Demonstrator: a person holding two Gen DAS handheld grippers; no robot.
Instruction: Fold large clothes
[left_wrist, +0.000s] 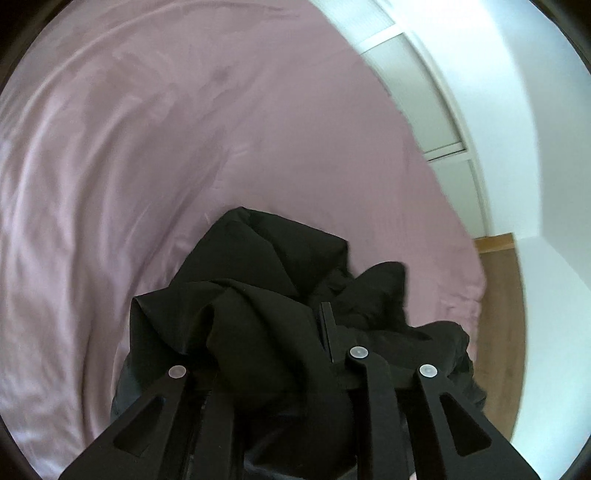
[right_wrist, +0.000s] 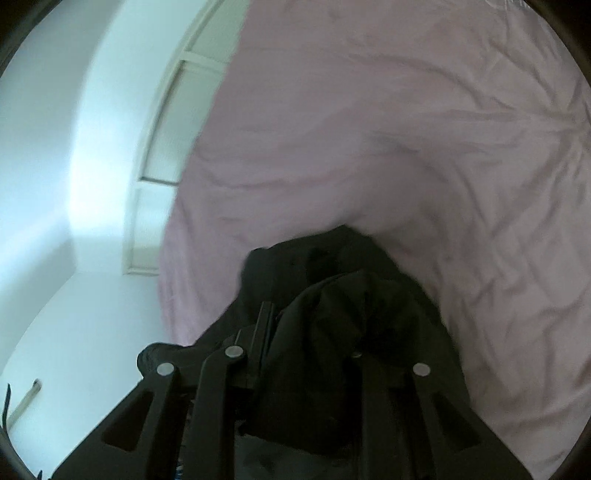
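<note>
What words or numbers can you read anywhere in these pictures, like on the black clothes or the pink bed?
None: no word, label, brand, number or sign can be read in either view.
Black garment: plain dark cloth, no tag or print showing.
Pink bedsheet: plain, only wrinkles.
Left hand-held gripper and right hand-held gripper: unmarked black plastic.

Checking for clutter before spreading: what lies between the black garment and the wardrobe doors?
Only pink bedsheet lies between the black garment and the wardrobe doors; the left wrist view shows it.
</note>
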